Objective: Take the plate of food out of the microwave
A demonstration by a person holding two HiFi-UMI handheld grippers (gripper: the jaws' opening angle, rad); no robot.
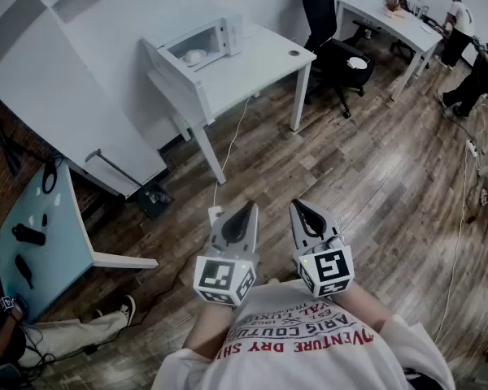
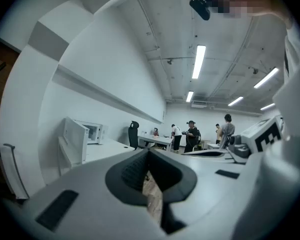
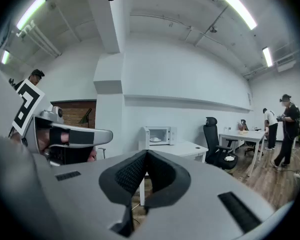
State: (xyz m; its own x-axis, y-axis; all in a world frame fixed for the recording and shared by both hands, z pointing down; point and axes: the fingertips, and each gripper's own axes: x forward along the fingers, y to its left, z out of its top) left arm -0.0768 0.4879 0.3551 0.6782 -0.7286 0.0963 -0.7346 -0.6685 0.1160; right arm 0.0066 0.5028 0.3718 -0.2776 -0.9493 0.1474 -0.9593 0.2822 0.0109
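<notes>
**Head view, with both gripper views.** I hold the left tool [image 1: 250, 210] and the right tool [image 1: 298, 206] side by side, close to my body, over the wood floor [image 1: 374, 177]. Both point roughly level towards the white desk [image 1: 260, 59].

- **Left tool:** clenched, with the ribbed pads meeting at the tip and nothing between them.
- **Right tool:** likewise clenched and empty (its own view shows the pads touching at the tip).
- **Microwave [image 1: 197, 45]:** it stands open on the desk, at the end nearer the wall and well apart from both tools.
- **Plate of food [image 1: 193, 56]:** it sits inside the microwave cavity, a pale mound on a light plate. It also shows, small, in the right gripper view.
- **Black office chair [image 1: 329, 31]:** it stands just beyond the other end of the desk.
- **Second white desk [image 1: 390, 19]:** it stands farther back, with people nearby.
</notes>
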